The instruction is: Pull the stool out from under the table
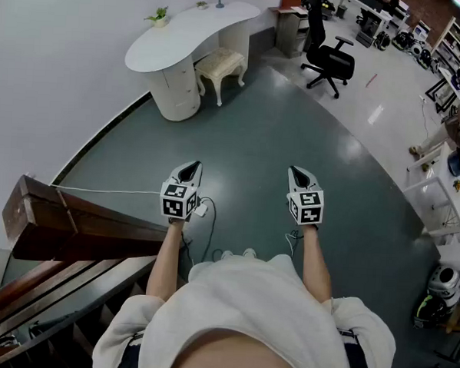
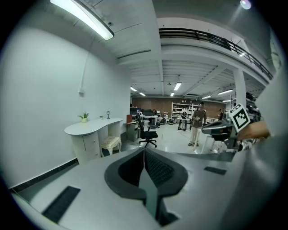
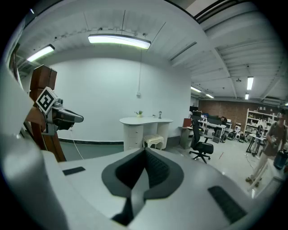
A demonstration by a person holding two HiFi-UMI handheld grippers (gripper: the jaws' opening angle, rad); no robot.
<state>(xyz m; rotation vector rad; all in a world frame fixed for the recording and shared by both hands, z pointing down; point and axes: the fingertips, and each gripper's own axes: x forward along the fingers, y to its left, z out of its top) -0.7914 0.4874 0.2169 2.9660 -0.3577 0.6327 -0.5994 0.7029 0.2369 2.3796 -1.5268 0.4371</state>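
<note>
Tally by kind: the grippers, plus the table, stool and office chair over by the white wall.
Grippers: 2 (left gripper, right gripper)
White table: 1
Stool: 1
Black office chair: 1
Total: 5

Cream short-sleeved top (image 1: 262, 312). White left gripper (image 1: 192, 167) at eleven o'clock, white right gripper (image 1: 294, 172) at one. Each bears a black-and-white marker cube (image 1: 178, 200).

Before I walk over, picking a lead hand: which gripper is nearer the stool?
Left, slightly. The left gripper is nearly in line with the stool, far ahead at the white table; the right gripper is equally far back but further off to the side.
</note>
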